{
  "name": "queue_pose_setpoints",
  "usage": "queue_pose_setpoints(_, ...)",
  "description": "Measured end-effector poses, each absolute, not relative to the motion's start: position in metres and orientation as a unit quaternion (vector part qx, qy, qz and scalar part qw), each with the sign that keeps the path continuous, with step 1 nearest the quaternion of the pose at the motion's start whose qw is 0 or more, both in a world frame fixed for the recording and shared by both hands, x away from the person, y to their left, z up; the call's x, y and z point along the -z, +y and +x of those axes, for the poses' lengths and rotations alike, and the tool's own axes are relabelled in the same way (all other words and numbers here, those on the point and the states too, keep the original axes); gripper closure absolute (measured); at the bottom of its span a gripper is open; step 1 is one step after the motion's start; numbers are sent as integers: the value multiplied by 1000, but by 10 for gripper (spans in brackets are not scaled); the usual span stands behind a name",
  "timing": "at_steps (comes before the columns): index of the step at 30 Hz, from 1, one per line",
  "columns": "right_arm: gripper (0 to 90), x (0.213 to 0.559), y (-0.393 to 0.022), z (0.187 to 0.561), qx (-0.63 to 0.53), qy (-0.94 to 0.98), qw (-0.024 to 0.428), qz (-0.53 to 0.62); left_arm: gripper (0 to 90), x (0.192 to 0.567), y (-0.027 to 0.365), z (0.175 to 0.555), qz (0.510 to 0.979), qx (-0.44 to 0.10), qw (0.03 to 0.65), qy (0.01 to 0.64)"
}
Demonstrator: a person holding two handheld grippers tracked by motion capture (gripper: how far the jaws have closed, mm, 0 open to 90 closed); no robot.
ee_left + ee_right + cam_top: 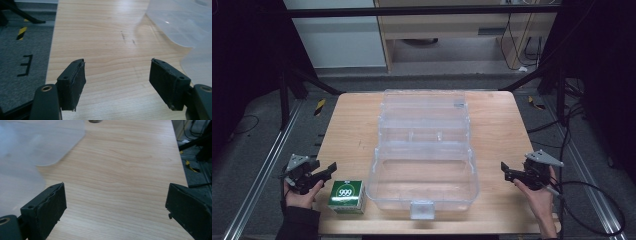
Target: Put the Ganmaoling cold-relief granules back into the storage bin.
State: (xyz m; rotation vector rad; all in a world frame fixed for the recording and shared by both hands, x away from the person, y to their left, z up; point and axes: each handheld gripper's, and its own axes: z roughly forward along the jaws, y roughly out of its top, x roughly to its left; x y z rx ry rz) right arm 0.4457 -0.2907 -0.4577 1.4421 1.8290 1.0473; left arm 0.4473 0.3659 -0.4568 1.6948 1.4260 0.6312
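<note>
A clear plastic storage box (424, 175) stands open in the middle of the wooden table (497, 115), its lid (424, 107) folded back behind it. A green and white carton marked 999 (346, 196) sits at the box's front left corner. My left gripper (327, 174) is held just left of the carton, jaws open and empty. In the left gripper view the left gripper (117, 62) frames bare wood, with the clear box (180, 25) at the upper right. My right gripper (506, 171) hovers open and empty to the right of the box. In the right gripper view the right gripper (116, 186) has the clear box (30, 142) at the upper left.
Black frame legs (312, 82) and yellow-black tape marks (319, 106) lie on the grey floor beyond the table's left side. Cables (592, 200) trail on the floor at the right. A cabinet (452, 35) stands behind the table.
</note>
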Motion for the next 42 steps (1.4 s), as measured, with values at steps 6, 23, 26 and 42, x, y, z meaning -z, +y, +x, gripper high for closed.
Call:
queue_pose_setpoints(6, 28, 449, -284, 440, -403, 691, 298, 521, 288, 444, 364, 447, 696, -237, 425, 528)
queue_pose_setpoints(23, 30, 454, -286, 434, -382, 694, 311, 525, 211, 399, 361, 440, 805, -191, 404, 390)
queue_pose_setpoints(26, 30, 454, -285, 434, -382, 695, 311, 524, 211, 395, 360, 443, 820, -180, 397, 370)
queue_pose_setpoints(42, 27, 460, -291, 436, -361, 703, 309, 529, 195, 376, 340, 439, 906, -130, 324, 239)
